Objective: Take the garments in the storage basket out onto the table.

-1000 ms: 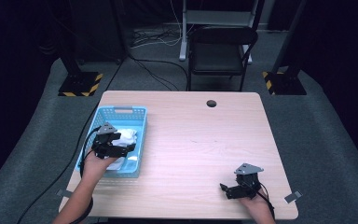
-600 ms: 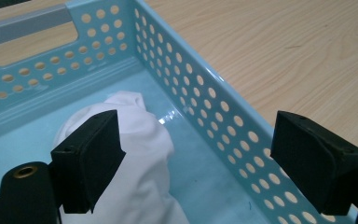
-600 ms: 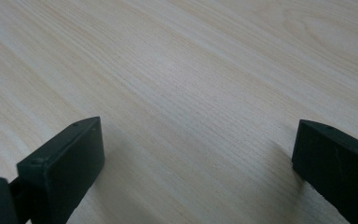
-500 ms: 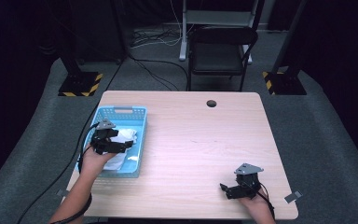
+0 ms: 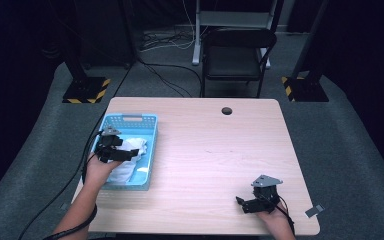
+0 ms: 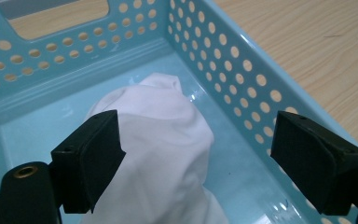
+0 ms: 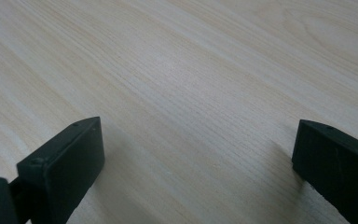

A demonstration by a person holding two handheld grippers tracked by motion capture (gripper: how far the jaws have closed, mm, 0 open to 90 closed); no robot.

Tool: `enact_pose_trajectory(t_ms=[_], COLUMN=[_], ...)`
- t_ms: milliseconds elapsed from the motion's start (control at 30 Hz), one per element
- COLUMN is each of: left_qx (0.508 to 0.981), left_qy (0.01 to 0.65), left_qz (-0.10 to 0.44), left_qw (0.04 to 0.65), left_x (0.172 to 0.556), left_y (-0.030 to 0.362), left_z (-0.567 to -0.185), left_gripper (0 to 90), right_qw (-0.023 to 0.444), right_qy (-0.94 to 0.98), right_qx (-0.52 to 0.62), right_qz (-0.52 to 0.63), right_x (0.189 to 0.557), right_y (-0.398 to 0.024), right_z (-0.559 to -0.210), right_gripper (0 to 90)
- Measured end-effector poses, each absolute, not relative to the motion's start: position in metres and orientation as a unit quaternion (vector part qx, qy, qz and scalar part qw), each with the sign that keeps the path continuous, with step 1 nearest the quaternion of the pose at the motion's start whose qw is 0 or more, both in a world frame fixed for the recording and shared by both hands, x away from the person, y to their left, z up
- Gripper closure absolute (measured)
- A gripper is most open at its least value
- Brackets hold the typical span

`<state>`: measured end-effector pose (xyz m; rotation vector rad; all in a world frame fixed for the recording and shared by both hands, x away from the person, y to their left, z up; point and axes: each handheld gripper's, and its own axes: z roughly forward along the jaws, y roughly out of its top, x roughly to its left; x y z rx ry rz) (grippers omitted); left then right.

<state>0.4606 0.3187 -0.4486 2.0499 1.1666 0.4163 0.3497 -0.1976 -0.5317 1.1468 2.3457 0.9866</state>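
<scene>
- Table: blue basket sits near its left edge; everything below is placed relative to that basket.
- White cloth lies bunched inside the basket.
- Left gripper hovers over the cloth, jaws wide, nothing gripped.
- Right gripper is parked well right of the basket, jaws apart, empty.
- Step: reaching for the cloth. Next, I'd say: drop lower, close on a fold.

Each black two-jaw claw, left claw and right claw, has blocky matte pads, a grey three-cornered top plate and a trailing black cable; forearms are bare.
</scene>
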Motion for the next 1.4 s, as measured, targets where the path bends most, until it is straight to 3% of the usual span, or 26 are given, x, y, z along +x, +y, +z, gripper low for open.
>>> enact_pose_trajectory(t_ms=[1400], left_qx=[0.815], left_qy=[0.484], left_qz=[0.126], left_qw=[0.293], left_x=[0.488], left_y=[0.317], left_z=[-0.472], left_gripper=[11.5], right_qw=[0.174], right_qy=[0.828], right_qx=[0.405], right_qz=[0.348], right_x=[0.350], right_y=[-0.198], right_z=[-0.532], right_gripper=[1.7])
